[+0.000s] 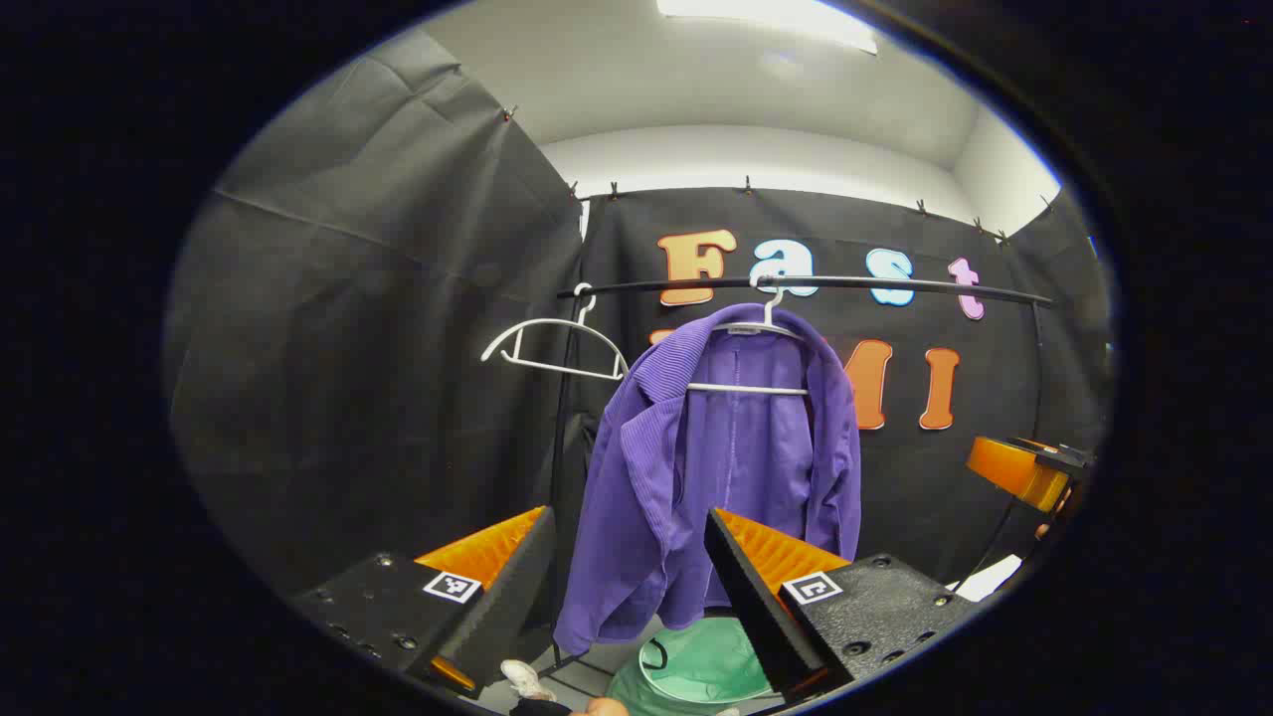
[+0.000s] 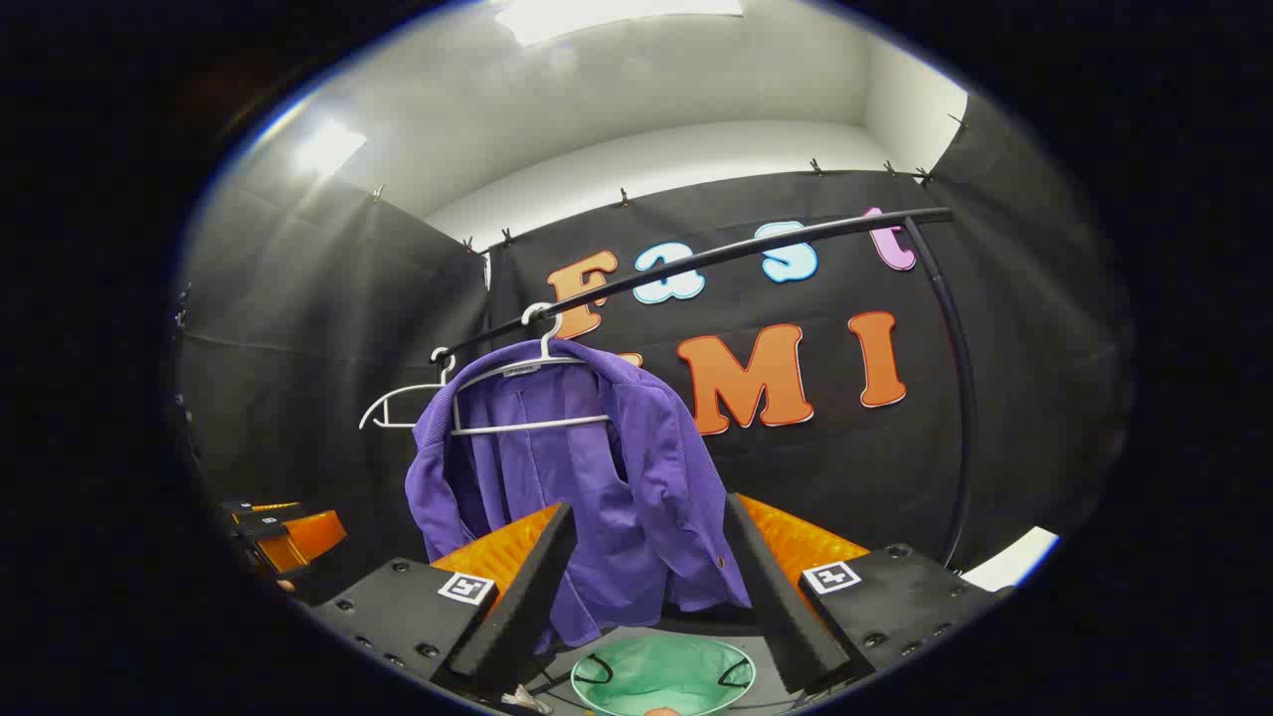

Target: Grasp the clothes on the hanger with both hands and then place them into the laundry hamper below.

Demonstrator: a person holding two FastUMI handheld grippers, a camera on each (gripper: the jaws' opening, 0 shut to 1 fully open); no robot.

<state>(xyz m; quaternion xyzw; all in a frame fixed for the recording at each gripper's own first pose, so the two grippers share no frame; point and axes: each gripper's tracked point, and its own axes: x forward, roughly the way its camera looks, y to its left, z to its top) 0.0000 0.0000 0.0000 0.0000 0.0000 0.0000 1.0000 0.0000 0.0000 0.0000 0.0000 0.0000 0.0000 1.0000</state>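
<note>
Jacket: purple jacket (image 1: 731, 467) hangs on a white hanger (image 1: 748, 388) from the black rail (image 1: 845, 284); long axis runs top to bottom, front open, hem hanging loose.
Hamper: green hamper (image 2: 664, 676) sits on the floor directly under the jacket, mouth open upward, black handles at the rim.
Spare hanger: a second white hanger (image 1: 553, 348) hangs bare on the rail, at 9 o'clock from the jacket.
Left gripper: left gripper (image 1: 627, 582) has jaws released, wide apart, nothing between them; jacket lies ahead at 12 o'clock, well apart, its lower half framed by the two fingers.
Right gripper: right gripper (image 2: 651, 587) likewise released and empty; jacket ahead at roughly 11 o'clock, hem showing between the fingers, no contact.
Nearer hand: cannot tell; both look similarly far off.
Key relation: jacket is ahead and above both grippers, hamper below them. Judgement: each gripper likely needs to rise and move forward toward a shoulder, one per side, before lifting the jacket off.
Risk: hanger may swing or come off with the cloth.
</note>
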